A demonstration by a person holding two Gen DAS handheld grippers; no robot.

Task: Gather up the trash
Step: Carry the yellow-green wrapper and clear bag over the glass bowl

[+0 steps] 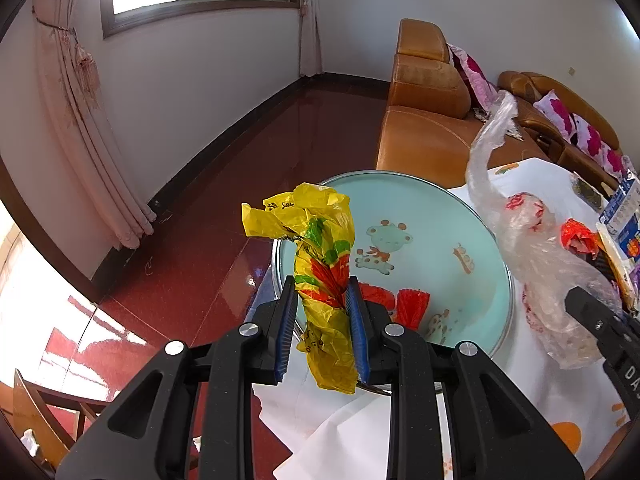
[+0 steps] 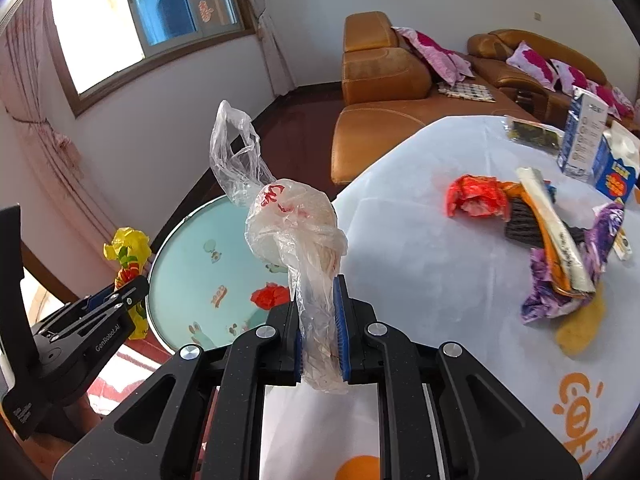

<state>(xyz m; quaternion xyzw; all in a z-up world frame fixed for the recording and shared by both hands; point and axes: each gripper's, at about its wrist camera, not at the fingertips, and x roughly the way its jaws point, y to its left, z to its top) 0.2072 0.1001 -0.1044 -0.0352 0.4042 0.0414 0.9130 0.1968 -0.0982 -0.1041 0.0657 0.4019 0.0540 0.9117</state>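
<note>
My left gripper (image 1: 322,300) is shut on a crumpled yellow plastic bag (image 1: 320,248) and holds it over the near rim of a round pale-blue basin (image 1: 472,280). The basin holds a red wrapper (image 1: 412,306). My right gripper (image 2: 318,312) is shut on a clear plastic bag with red print (image 2: 292,216), held above the table edge next to the basin (image 2: 188,272). In the right wrist view the left gripper (image 2: 128,292) and its yellow bag (image 2: 126,248) are at the far left. More trash lies on the white tablecloth (image 2: 420,248): an orange-red wrapper (image 2: 476,196) and purple and orange wrappers (image 2: 568,264).
Blue cartons (image 2: 584,136) and a dark packet (image 2: 532,132) stand at the table's far right. An orange leather sofa (image 2: 384,92) with pink cushions is behind the table. The floor (image 1: 224,220) is dark red tile; curtains hang by the window at the left.
</note>
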